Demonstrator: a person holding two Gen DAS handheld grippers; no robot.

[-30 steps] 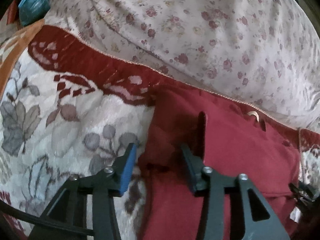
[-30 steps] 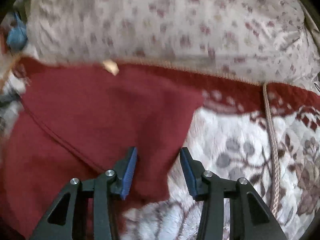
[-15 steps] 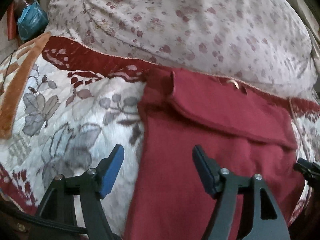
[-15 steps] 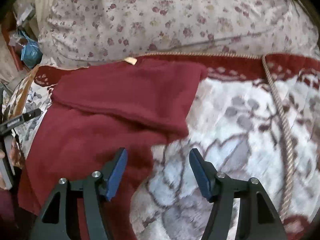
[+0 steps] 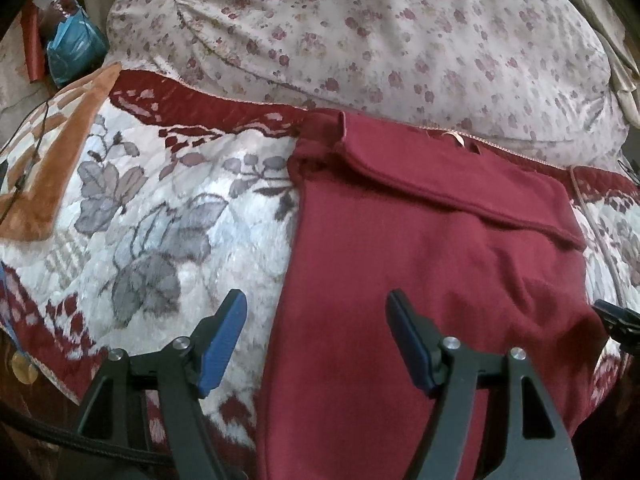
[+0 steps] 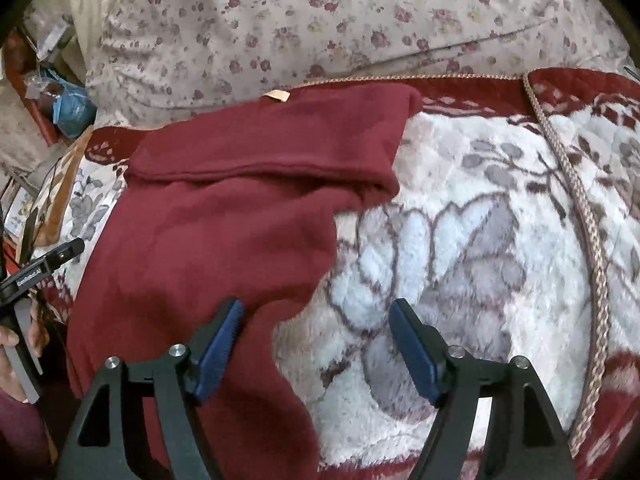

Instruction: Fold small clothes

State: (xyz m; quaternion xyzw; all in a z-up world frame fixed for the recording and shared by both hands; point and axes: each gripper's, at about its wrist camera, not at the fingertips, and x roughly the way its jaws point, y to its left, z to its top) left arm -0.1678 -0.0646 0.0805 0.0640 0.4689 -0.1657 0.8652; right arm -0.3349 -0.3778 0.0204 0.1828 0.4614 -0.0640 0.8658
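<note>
Top fold down, both grippers released.
Blanket [image 5: 168,216] carries the maroon garment [image 5: 420,280], far edge now flapped over; we've pulled left gripper [image 5: 316,340] and right gripper [image 6: 316,344] back, both wide open, empty. Next fold pending, we reckon. Only the right view shows the garment's tan label [image 6: 278,96] clearly.

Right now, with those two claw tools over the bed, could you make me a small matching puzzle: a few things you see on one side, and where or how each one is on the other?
Things:
1. dark red garment
2. floral pillow
3. blue plastic bag
4. left gripper

States:
A. far left, beyond the blanket's edge
B. open, over the garment's left edge
C. far strip folded back over itself
D. behind the garment, along the blanket

Pairs: 1-C, 2-D, 3-A, 4-B
</note>
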